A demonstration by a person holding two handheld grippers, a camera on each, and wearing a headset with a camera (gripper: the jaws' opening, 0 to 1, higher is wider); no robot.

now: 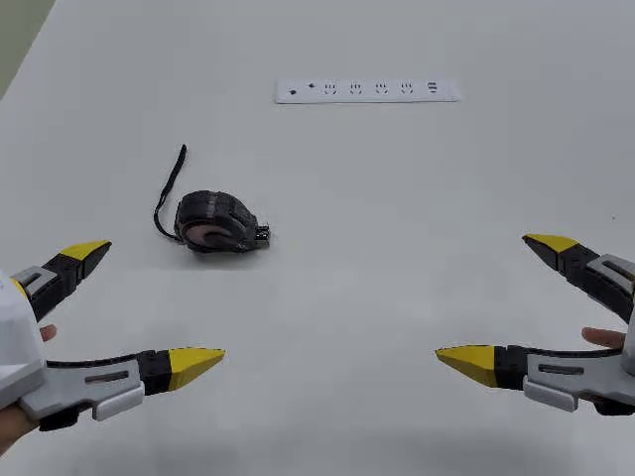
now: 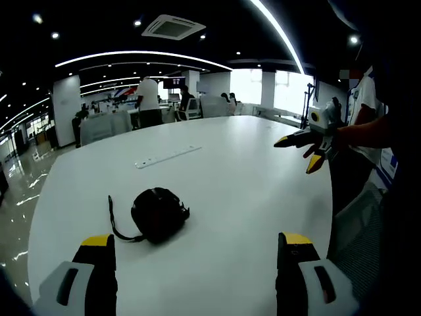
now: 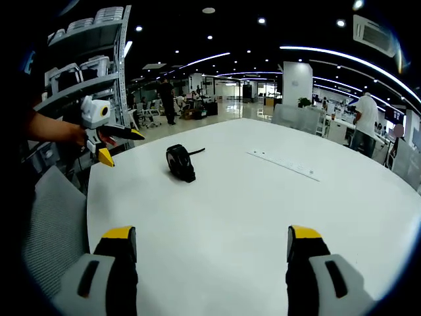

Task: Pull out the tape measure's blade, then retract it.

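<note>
A wide white table is seen across the head view. In the left gripper view, a ceiling vent is set at the upper middle, and curved light strips are run across the dark ceiling. Bright windows are seen at the right and a glossy floor at the left. In the right gripper view, metal shelving is seen at the upper left and a white pillar at the upper right.

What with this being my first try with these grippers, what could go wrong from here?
The tape measure lies loose on the smooth table, left gripper and right gripper open and apart from it: pulled by one gripper alone, it would likely slide. The blade hook is small for the pointed fingers and may slip. The loose strap could snag a finger.
</note>
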